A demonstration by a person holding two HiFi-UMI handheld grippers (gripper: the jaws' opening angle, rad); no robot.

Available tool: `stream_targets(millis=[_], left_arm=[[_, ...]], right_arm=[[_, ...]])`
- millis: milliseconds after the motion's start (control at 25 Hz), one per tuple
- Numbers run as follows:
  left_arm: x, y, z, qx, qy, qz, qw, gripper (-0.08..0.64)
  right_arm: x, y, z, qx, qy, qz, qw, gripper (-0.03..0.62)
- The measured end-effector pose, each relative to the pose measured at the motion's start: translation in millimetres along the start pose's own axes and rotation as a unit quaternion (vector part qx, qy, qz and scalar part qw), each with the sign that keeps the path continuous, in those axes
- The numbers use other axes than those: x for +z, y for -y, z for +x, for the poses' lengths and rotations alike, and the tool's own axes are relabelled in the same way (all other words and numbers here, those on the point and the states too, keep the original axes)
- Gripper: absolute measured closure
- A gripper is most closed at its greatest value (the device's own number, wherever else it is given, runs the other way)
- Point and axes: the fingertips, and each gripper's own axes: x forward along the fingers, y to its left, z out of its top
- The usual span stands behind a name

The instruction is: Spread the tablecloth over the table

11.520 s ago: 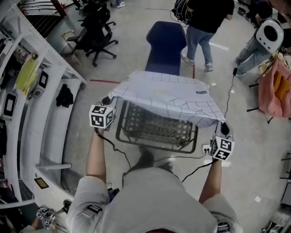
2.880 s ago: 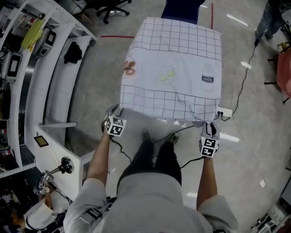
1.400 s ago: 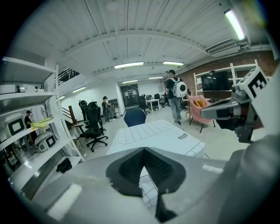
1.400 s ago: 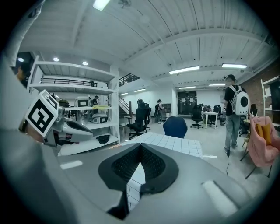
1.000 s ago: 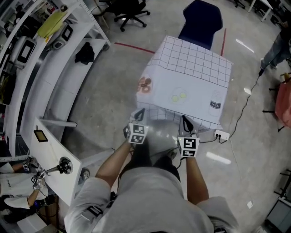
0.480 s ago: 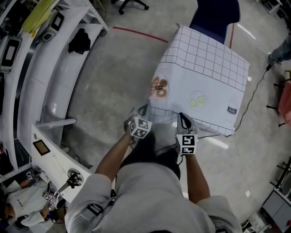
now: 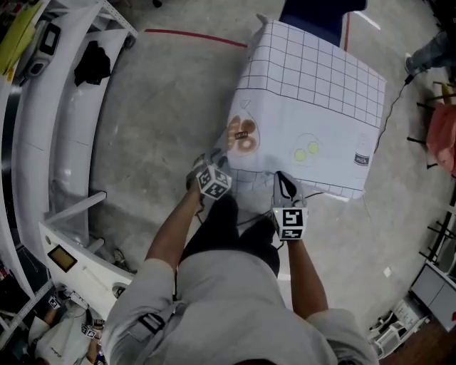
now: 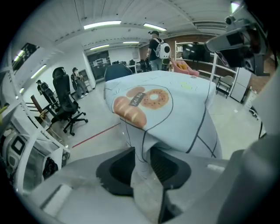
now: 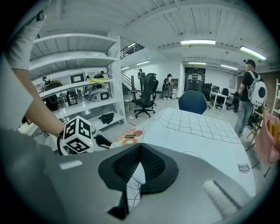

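The white grid-print tablecloth (image 7: 313, 93) lies over the table and hangs down its sides; bread, fruit and milk pictures show on it. My left gripper (image 7: 216, 161) is at the near left corner, just below the bread picture (image 7: 242, 134). In the left gripper view its jaws (image 8: 142, 153) are opening, with a fold of the cloth corner (image 8: 140, 144) still hanging between the pads. My right gripper (image 7: 282, 178) is at the near edge, shut on the tablecloth hem (image 9: 133, 175). The left gripper's marker cube (image 9: 78, 135) shows in the right gripper view.
White shelving (image 7: 64, 142) runs along the left. A blue chair (image 7: 313, 11) stands behind the table, with a red floor line (image 7: 192, 37) beside it. A person (image 7: 427, 50) and a cable are at the right. Office chairs (image 8: 65, 105) stand further off.
Both grippers have sunk along the table's near side. The left one has come to the corner under the bread picture. More of the cloth now hangs over the near edge.
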Motion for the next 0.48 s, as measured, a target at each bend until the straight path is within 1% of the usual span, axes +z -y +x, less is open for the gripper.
stream_targets(millis=[80, 120, 160, 200, 320, 480], left_arm=[[4, 0, 4, -0.004, 0.001, 0.004, 1.0000, 0.446], [5, -1, 3, -0.004, 0.002, 0.005, 1.0000, 0.473], [6, -1, 2, -0.003, 0.003, 0.004, 1.0000, 0.529], [6, -2, 0, -0.001, 0.006, -0.003, 1.0000, 0.537], [2, -11, -10, 0.007, 0.012, -0.035, 0.9993, 0.538], [-21, -41, -23, 0.040, -0.009, -0.068, 0.9968, 0.538]], right_arm=[[-1, 1, 1, -0.004, -0.005, 0.000, 1.000, 0.585], [-2, 1, 2, -0.004, -0.008, -0.001, 1.000, 0.585], [-3, 1, 2, -0.005, -0.011, -0.001, 1.000, 0.586], [-3, 2, 3, -0.004, -0.013, -0.002, 1.000, 0.585], [-2, 3, 5, -0.001, -0.014, -0.003, 1.000, 0.585], [1, 8, 8, 0.005, -0.010, -0.007, 1.000, 0.584]])
